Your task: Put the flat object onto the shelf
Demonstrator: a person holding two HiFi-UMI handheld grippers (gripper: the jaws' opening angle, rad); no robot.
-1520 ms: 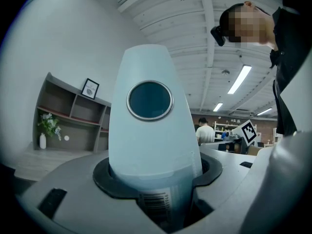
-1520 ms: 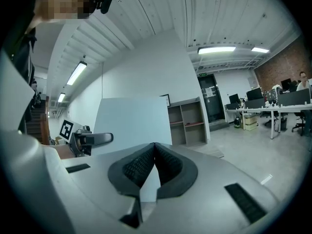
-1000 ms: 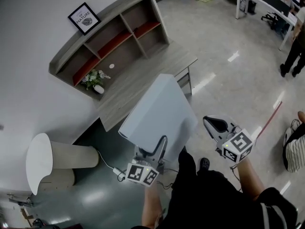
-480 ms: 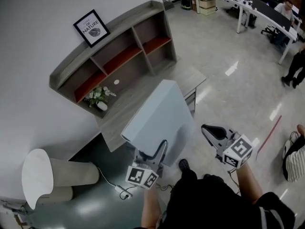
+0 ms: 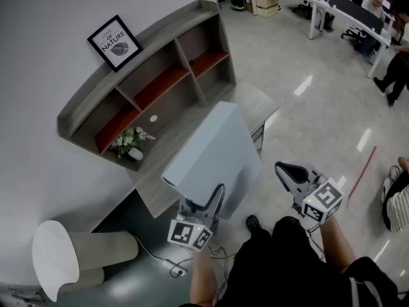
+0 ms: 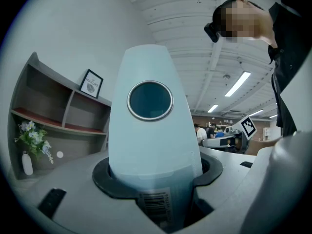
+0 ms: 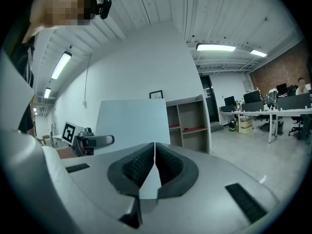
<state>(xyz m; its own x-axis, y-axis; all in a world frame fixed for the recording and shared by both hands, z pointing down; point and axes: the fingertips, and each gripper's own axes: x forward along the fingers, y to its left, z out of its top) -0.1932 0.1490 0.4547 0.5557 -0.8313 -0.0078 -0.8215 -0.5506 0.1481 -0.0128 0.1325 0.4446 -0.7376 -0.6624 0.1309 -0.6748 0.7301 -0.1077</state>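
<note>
Head view: your left claw pinches the pale-blue flat panel near the grey shelf; right claw pressed together.

The right tool has its jaws pressed together, nothing between them. Beyond it, the left tool sits at the lower left edge of an upright pale flat panel. The shelf stands farther right against the wall, with a framed picture on top.
</note>
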